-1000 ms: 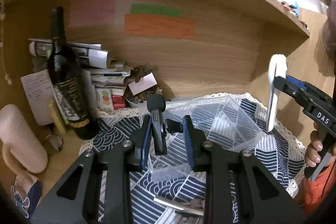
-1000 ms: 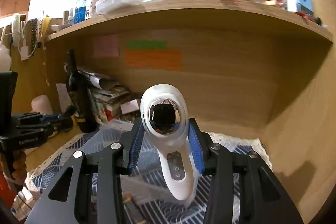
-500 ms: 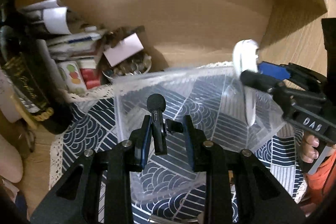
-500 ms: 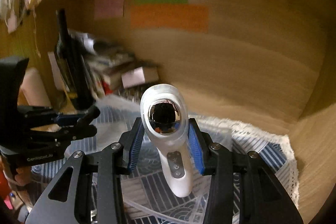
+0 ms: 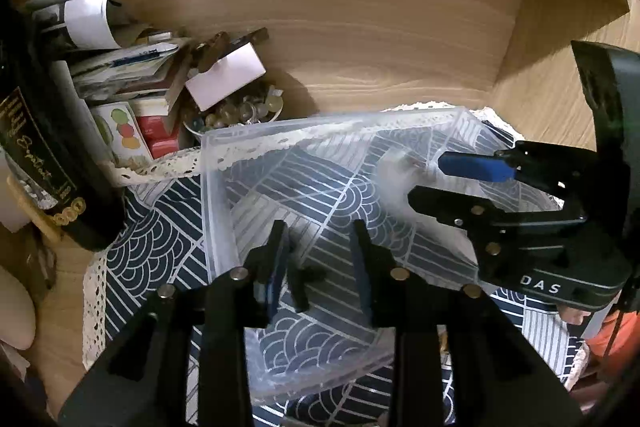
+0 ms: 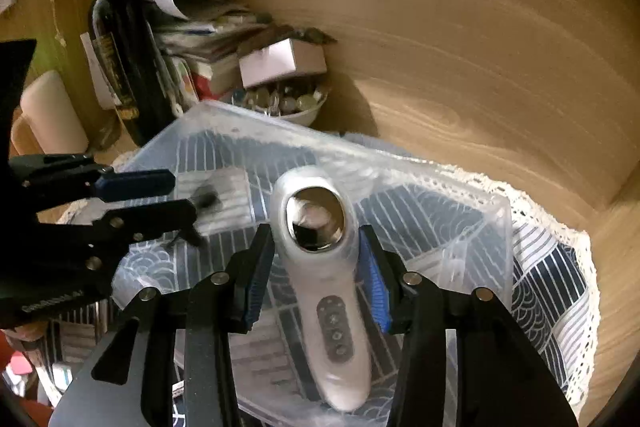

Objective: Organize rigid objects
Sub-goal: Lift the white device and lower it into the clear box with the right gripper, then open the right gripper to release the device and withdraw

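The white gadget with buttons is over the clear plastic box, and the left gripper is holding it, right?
Nearly. The white gadget is over the clear plastic box, but it sits between the fingers of the right gripper, not the left. The right wrist view shows this. The left gripper has a small black microphone instead.
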`<state>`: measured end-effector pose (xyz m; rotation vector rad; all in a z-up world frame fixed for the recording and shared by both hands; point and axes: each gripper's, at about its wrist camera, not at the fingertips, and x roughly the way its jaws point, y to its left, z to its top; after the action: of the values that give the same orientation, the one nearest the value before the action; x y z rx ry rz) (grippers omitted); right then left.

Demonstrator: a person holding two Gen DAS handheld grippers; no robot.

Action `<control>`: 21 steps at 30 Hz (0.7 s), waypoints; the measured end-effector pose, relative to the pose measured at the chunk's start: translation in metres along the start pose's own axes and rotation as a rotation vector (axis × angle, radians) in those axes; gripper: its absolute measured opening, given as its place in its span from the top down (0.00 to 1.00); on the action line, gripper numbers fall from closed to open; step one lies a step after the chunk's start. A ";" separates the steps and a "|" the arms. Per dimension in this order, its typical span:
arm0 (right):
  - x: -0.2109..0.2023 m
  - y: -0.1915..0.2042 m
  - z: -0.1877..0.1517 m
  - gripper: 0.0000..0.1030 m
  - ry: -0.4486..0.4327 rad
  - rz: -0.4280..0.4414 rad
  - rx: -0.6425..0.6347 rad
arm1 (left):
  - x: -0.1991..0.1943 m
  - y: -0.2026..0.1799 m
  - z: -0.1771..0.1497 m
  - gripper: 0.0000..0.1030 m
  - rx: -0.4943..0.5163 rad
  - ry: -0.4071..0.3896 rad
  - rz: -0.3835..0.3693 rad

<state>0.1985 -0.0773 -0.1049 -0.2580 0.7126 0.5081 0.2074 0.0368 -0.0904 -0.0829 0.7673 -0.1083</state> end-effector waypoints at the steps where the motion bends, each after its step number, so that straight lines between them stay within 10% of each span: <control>1: -0.003 0.001 0.000 0.61 -0.005 0.002 0.001 | -0.002 -0.001 0.000 0.64 -0.001 -0.002 0.001; 21: -0.108 0.032 -0.029 0.32 -0.216 -0.040 -0.003 | -0.112 -0.018 -0.039 0.03 -0.001 -0.206 0.100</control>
<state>0.0962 -0.1001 -0.0540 -0.2164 0.4950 0.4904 0.0991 0.0317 -0.0389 -0.0550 0.5644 -0.0037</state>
